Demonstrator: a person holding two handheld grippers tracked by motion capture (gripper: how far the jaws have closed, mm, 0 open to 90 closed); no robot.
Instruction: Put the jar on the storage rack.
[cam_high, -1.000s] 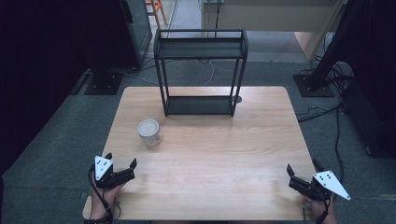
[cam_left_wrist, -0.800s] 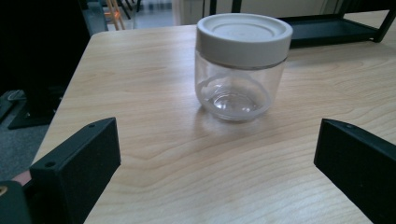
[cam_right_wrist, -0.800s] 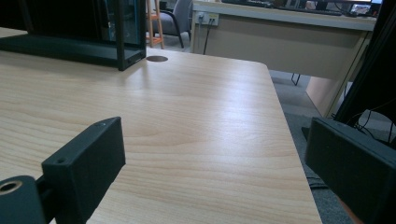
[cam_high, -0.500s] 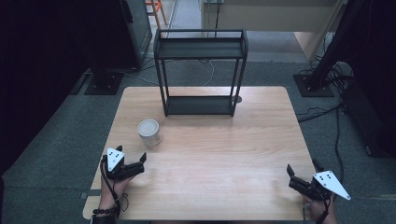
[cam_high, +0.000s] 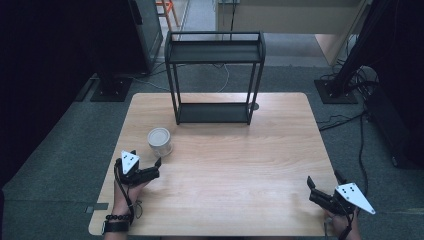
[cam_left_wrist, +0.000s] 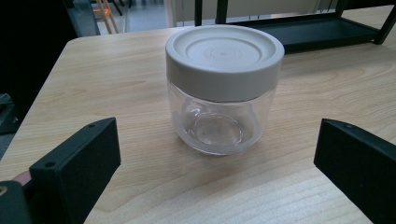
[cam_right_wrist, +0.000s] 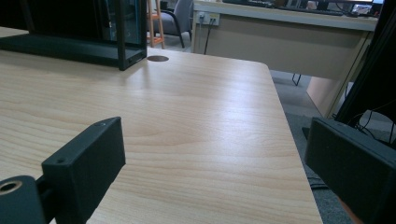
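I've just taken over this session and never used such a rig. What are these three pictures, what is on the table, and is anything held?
There is no robot: a person holds a two-jaw tool in each hand. The high view looks down on the wooden table; the other two ride on the tools. The left gripper is open, facing a clear jar with a grey lid, not touching it. The right gripper is open near the table's corner. A black shelf rack stands at the far edge. Nothing is held.
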